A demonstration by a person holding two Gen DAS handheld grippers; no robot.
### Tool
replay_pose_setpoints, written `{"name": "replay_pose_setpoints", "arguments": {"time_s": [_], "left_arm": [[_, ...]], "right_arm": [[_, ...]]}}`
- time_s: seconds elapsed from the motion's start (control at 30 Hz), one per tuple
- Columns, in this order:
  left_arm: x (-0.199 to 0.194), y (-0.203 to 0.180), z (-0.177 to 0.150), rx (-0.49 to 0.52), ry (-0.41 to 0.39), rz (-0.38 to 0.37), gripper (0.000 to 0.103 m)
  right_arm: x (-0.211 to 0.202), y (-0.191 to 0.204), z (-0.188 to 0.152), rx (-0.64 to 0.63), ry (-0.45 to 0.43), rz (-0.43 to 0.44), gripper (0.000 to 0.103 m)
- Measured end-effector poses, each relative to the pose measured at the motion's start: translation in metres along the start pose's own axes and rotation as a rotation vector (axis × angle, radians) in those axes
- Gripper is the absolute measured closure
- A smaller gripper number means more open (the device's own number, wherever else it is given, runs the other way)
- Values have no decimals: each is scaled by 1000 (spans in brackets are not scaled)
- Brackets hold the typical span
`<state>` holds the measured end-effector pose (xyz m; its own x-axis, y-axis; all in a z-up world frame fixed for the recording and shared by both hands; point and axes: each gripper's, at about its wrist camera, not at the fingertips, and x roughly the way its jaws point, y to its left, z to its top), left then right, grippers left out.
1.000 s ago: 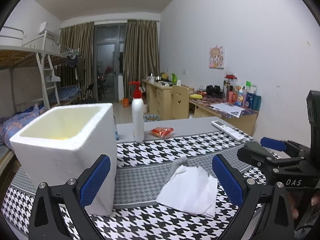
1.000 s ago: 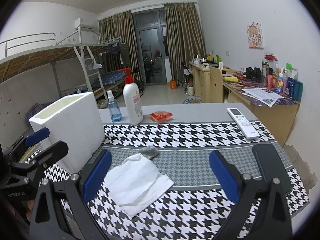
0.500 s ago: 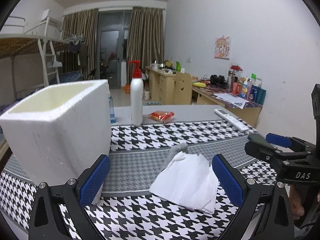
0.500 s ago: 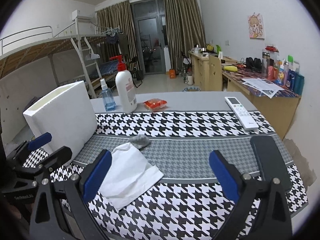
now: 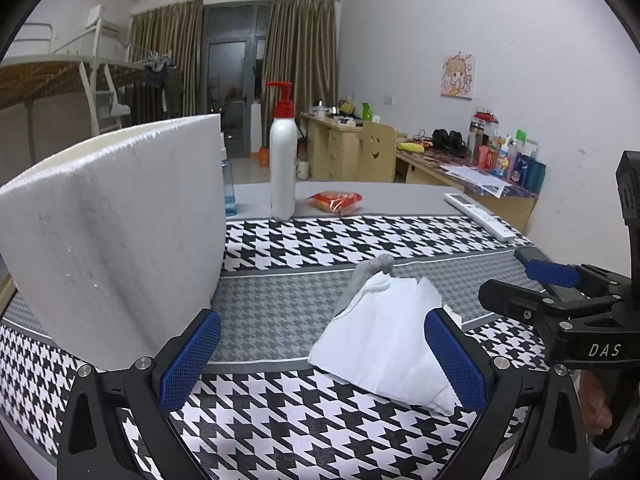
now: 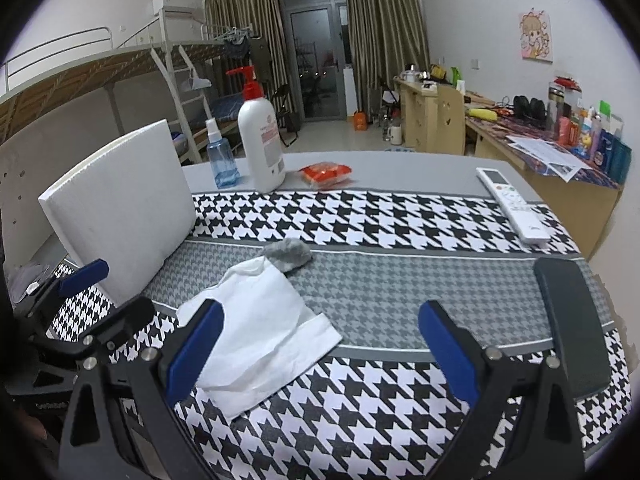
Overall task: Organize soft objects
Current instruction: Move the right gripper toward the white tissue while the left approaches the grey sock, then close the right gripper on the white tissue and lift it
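Hovering low over the houndstooth tablecloth with both sets of jaws spread wide and nothing between the pads. The white cloth lies crumpled flat on the grey band of the tablecloth, and a small grey fuzzy piece, sock or rag, I cannot tell, pokes out from under its far end. From my left gripper the cloth sits at about 1 o'clock, its near corner just inside my right-hand pad; from my right gripper it sits at about 10 to 11 o'clock, its near edge passing behind my left-hand pad. The long axis of the cloth runs from near to far, tilting toward 1 o'clock in the right wrist view, with the grey piece at the far tip. Either gripper is close; the left looks slightly better centred on the bulk of the cloth, I judge. The white foam box stands upright at 10 o'clock of the left gripper, just beside its left-hand pad, probably the bin for the soft things. Beyond at 12 o'clock stand the pump bottle, the blue spray bottle and an orange packet; the remote lies at 2 o'clock. Against a second ago: both cameras sit lower and nearer, the box opening is no longer visible from the left, only its wall, and the cloth fills more of each view; the jaws are as wide as they were.
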<state>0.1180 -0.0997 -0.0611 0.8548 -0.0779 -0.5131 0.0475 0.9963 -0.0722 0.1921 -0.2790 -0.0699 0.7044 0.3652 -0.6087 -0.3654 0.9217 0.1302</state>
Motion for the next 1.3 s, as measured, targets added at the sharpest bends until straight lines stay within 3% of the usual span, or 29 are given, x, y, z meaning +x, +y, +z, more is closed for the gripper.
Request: {"name": "replay_pose_setpoints", "arguments": {"time_s": [0.47, 0.73, 0.83, 1.1, 1.3], "left_arm": [[20, 0, -7, -1, 85, 11, 1], [24, 3, -7, -14, 115, 17, 1], [26, 4, -7, -16, 122, 24, 1], [30, 12, -6, -61, 141, 25, 1], [29, 11, -7, -56, 143, 26, 1]], "right_arm": [[24, 6, 8, -30, 59, 42, 3], [47, 11, 8, -29, 135, 91, 5], [55, 9, 8, -18, 175, 112, 14], [66, 15, 6, -30, 225, 149, 24], [72, 21, -1, -59, 266, 148, 50]]}}
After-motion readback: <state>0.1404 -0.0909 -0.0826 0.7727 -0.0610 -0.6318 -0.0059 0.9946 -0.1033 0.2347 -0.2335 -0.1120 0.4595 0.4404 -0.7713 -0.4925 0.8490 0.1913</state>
